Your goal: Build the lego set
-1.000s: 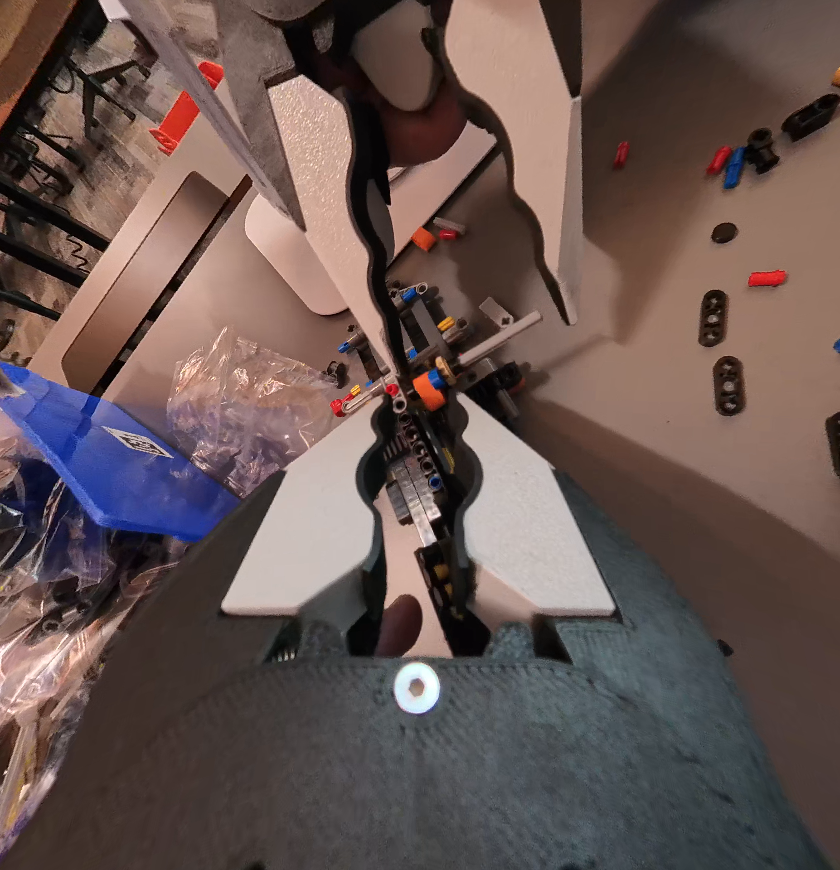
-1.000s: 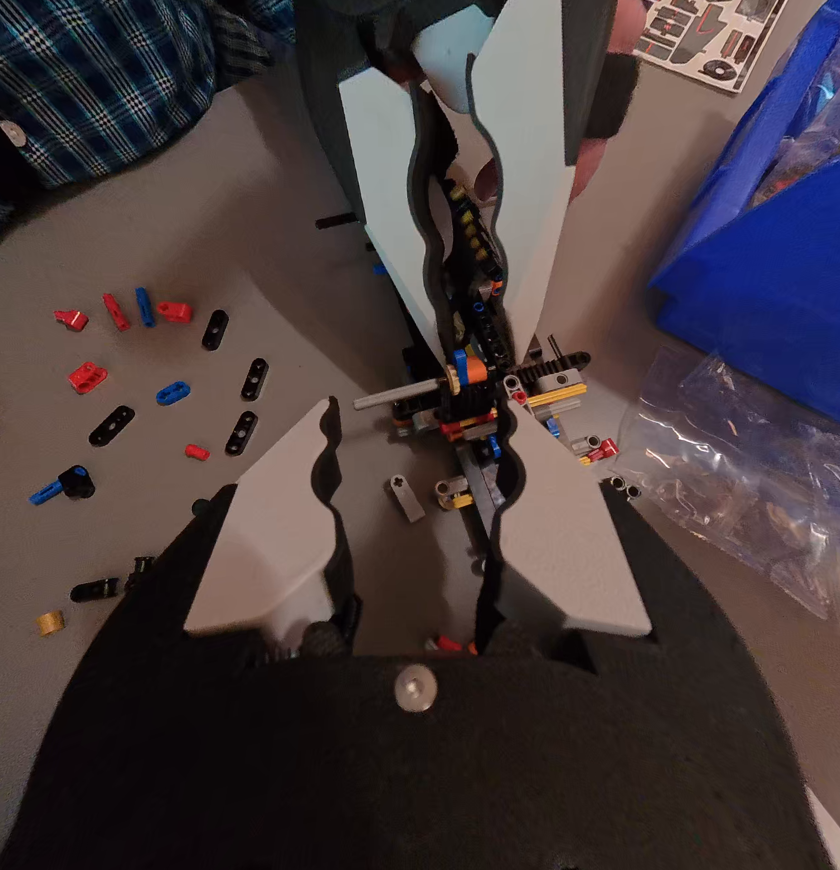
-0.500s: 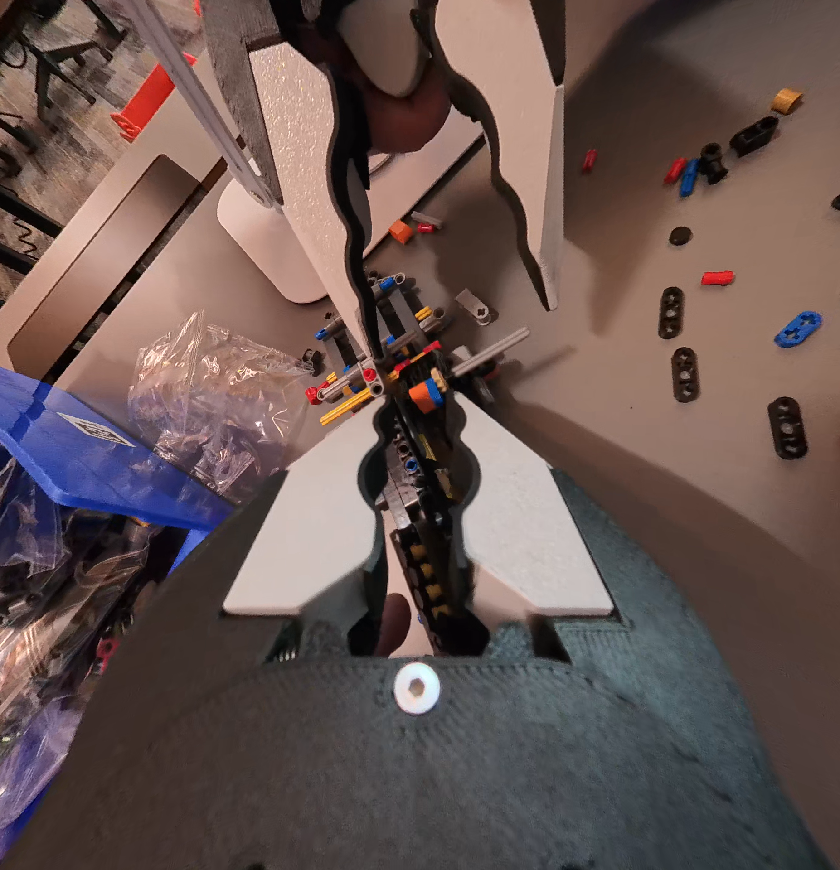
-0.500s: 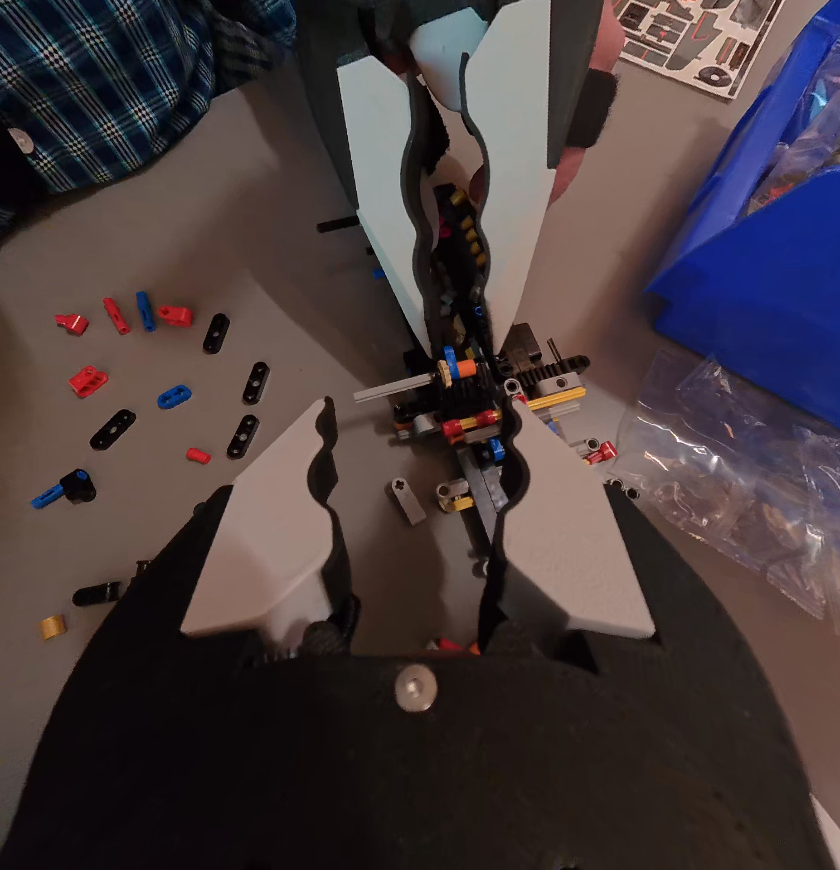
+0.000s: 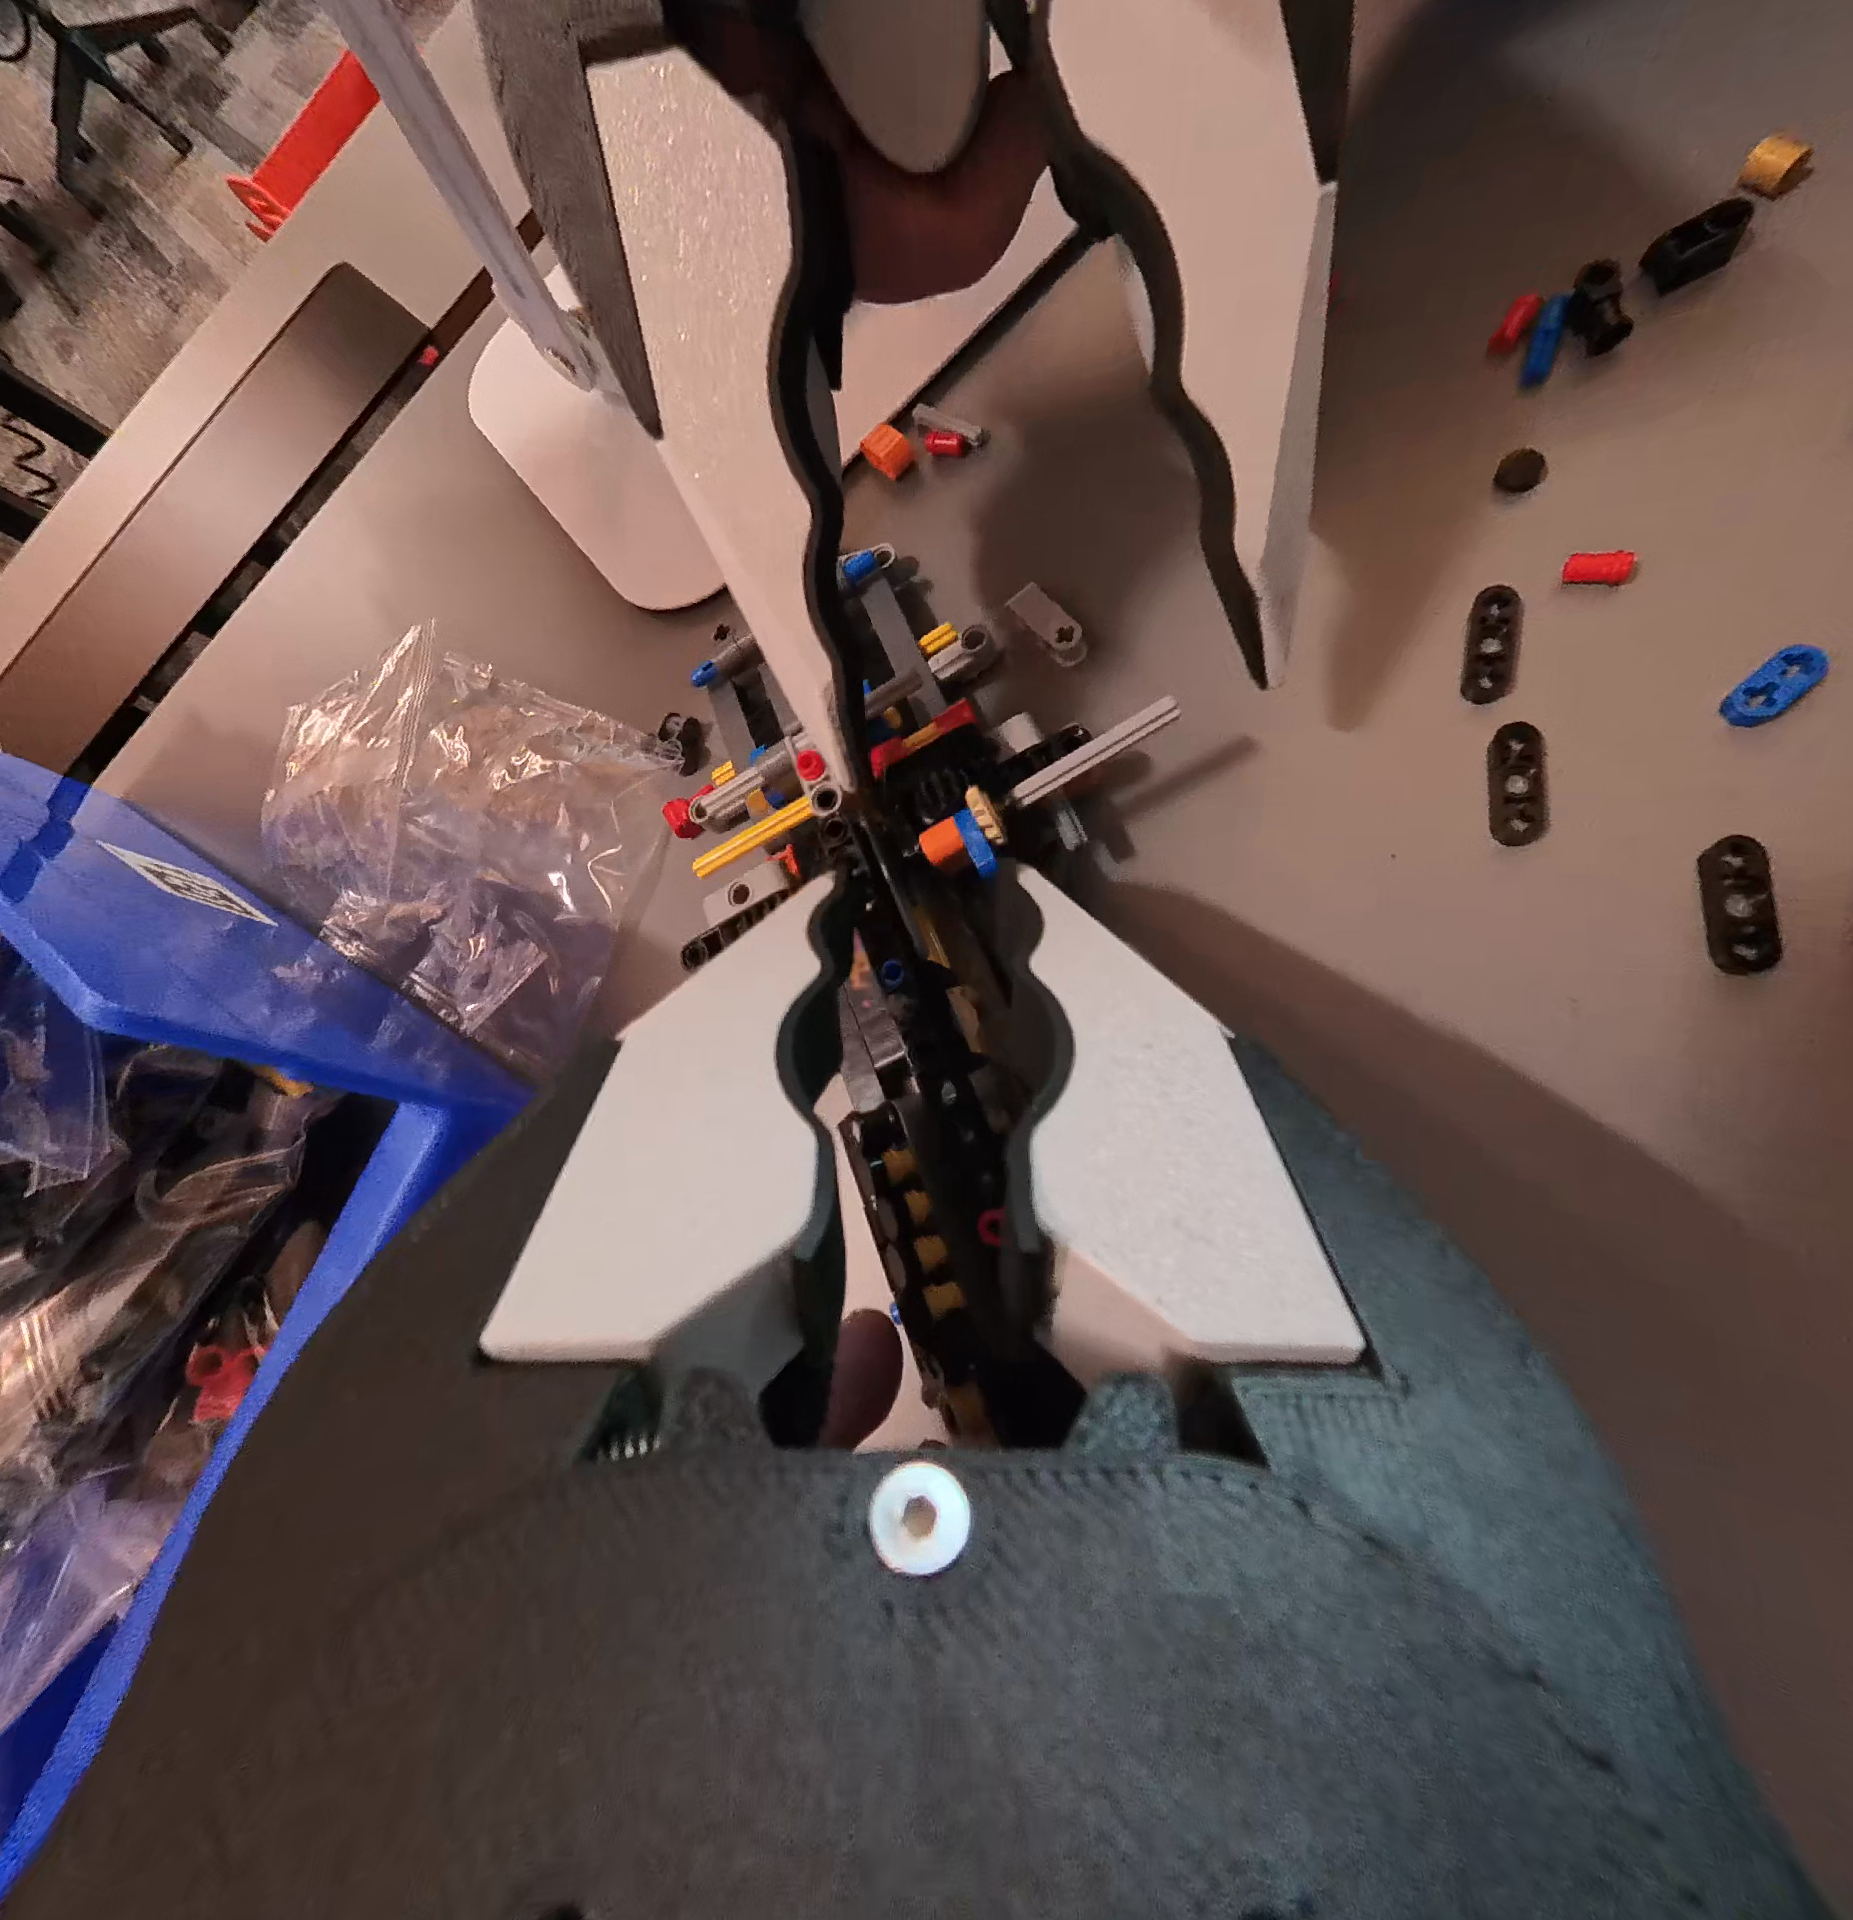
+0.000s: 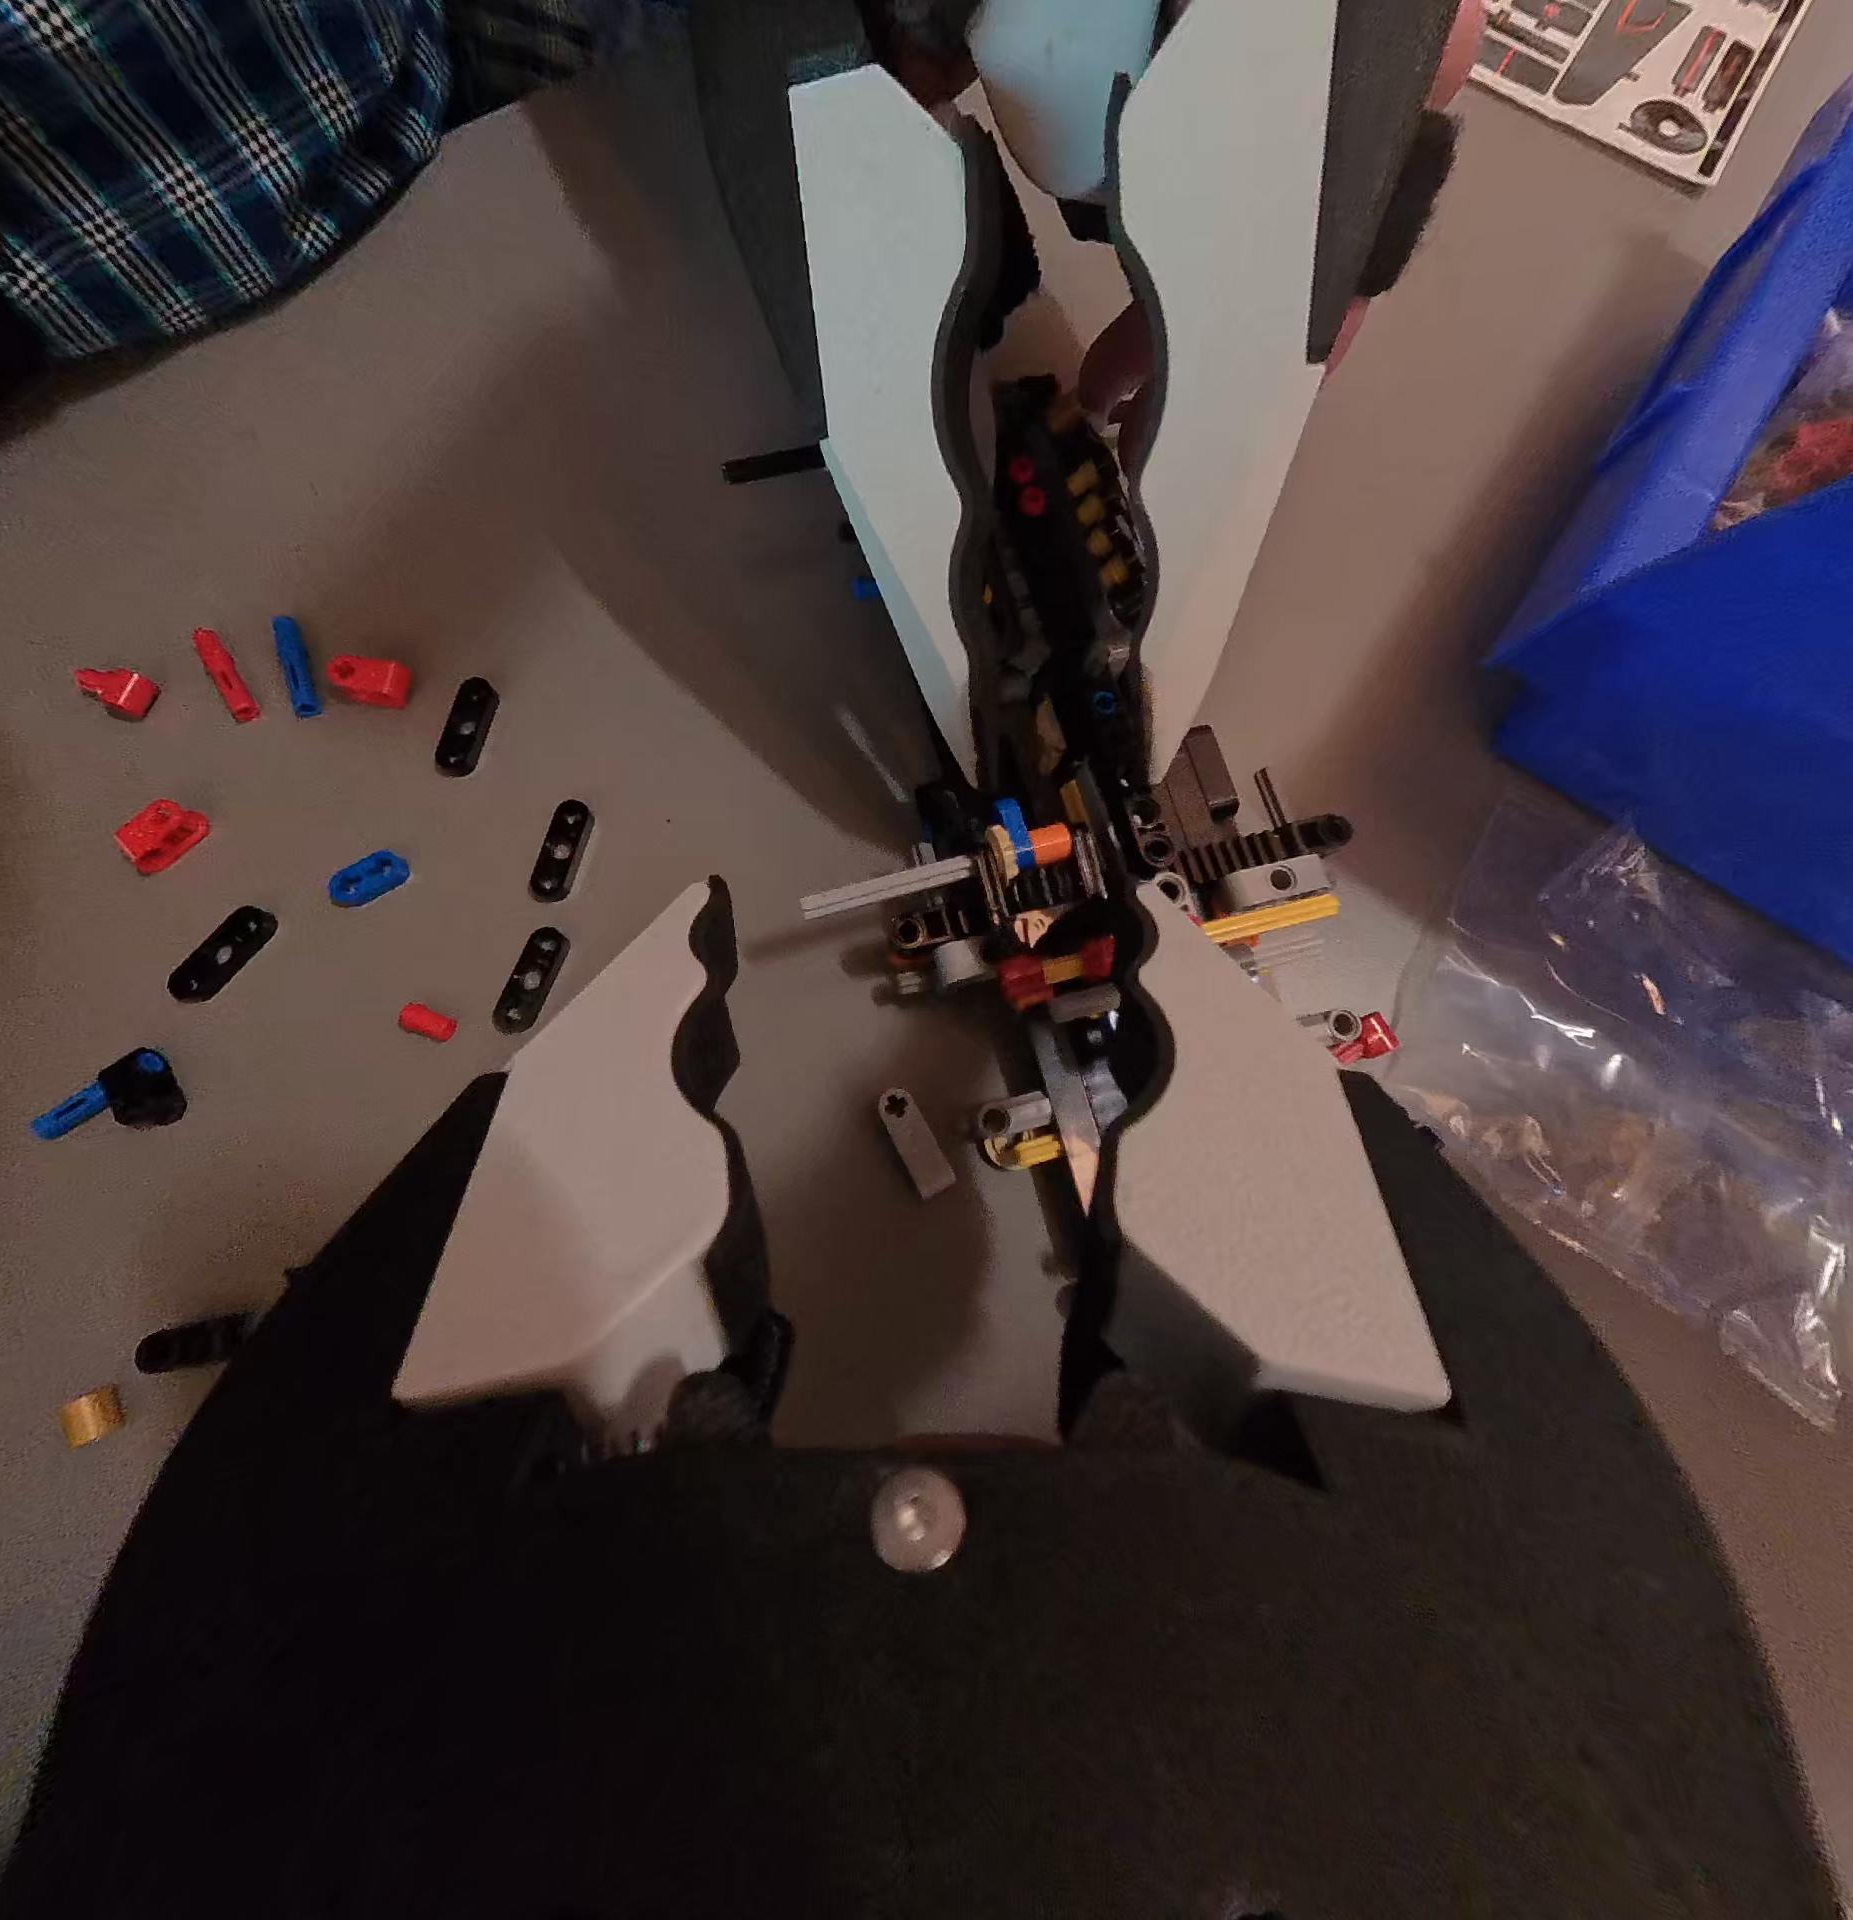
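Lego work centres on the half-built black, grey and yellow Technic assembly (image 5: 901,831), which the left gripper (image 5: 927,883) keeps clenched between its white fingers, lifted just above the grey table (image 5: 1421,935). Over the last second the right gripper (image 6: 932,904) stays spread wide, one finger (image 6: 1244,1039) resting against the assembly's side, gripping nothing; the assembly has tilted and shifted a little in both views. I judge this a repositioning for the next piece. Loose red, blue and black connector pieces (image 6: 361,878) lie apart, untouched.
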Demonstrator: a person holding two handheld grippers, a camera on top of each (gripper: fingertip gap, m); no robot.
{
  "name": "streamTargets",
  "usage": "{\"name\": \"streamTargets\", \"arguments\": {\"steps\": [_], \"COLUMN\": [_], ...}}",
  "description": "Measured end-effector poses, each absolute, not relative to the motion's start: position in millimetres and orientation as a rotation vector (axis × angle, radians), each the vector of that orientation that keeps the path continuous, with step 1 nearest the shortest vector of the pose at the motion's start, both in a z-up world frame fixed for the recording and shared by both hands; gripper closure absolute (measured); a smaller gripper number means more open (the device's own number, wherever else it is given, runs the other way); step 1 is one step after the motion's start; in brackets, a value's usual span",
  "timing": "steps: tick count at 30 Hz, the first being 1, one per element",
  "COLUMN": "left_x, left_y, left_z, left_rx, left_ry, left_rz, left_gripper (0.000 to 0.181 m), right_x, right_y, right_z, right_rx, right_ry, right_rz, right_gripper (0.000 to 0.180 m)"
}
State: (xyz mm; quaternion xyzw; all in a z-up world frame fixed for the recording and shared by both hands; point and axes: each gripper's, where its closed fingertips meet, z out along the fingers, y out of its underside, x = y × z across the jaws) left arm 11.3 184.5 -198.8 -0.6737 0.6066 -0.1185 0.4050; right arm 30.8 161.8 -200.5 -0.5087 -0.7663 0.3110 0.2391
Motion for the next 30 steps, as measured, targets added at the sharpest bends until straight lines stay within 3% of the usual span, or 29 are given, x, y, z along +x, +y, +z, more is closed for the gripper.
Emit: {"name": "streamTargets", "arguments": {"steps": [6, 10, 13, 21, 30], "left_x": [10, 9, 8, 1, -4], "left_y": [184, 184, 184, 182, 181], "left_z": [-198, -198, -199, -198, -190], "left_rx": [-1.705, -1.709, -1.715, -1.730, -1.712], "left_ry": [1.522, 1.518, 1.512, 1.486, 1.421], "left_rz": [-0.296, -0.295, -0.291, -0.292, -0.221], "left_gripper": [0.154, 0.153, 0.154, 0.154, 0.148], "right_x": [25, 27, 27, 33, 31], "right_y": [161, 164, 166, 153, 158], "right_z": [-206, -205, -204, -190, -194], "right_rx": [-1.380, -1.376, -1.390, -1.499, -1.626], "right_ry": [-2.118, -2.111, -2.093, -2.125, -2.086], "right_rz": [0.801, 0.797, 0.805, 0.839, 0.729], "right_gripper": [0.115, 0.136, 0.140, 0.143, 0.133]}}
